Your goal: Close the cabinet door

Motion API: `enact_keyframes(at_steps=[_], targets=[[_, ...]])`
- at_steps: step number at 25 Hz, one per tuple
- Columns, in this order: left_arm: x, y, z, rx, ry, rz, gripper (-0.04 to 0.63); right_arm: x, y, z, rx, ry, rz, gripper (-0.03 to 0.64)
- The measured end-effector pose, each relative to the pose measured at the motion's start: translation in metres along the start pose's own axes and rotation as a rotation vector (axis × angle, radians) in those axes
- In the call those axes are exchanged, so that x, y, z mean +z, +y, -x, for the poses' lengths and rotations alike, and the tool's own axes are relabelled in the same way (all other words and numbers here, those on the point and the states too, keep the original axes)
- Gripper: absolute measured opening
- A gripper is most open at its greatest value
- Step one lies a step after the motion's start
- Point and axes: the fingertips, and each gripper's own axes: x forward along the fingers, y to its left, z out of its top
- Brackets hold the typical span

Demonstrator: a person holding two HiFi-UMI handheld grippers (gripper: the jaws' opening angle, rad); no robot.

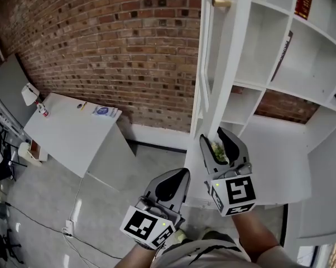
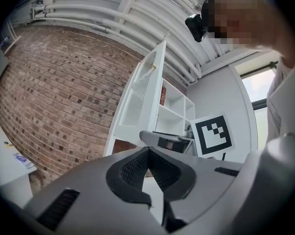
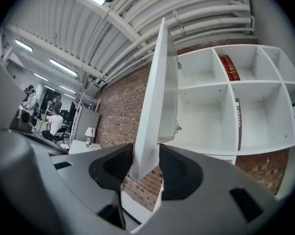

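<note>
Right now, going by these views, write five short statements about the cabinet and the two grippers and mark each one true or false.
1. The cabinet door stands open. True.
2. The left gripper is holding the door. False: its jaws are together with nothing between them, and it is clear of the door.
3. The door's lower edge sits between the jaws of the right gripper. True.
4. Every compartment of the cabinet is empty. False: red books stand in an upper compartment.
5. The wall beside the cabinet is plain white plaster. False: it is a red brick wall.
</note>
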Motion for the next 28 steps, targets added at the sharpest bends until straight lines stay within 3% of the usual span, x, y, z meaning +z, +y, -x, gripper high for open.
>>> enact_keyframes(at_steps=[5,8,18,28], targets=[[-0.004,-0.014,-0.024,-0.062,0.012,0.007,0.009,-0.004,-0.020,0.011,-0.008,0.024,-0.003,0.167],[-0.005,-0.024,-0.040,-0.076,0.017,0.001,0.009,-0.006,-0.030,0.016,0.013,0.031,0.014,0.130],[-0.006,-0.052,-0.090,-0.055,0.031,-0.030,0.009,-0.015,-0.086,0.032,0.047,0.036,0.035,0.099],[-0.016,-0.074,-0.168,-0.018,0.037,-0.058,0.009,-0.034,-0.181,0.025,0.078,0.025,-0.024,0.091]])
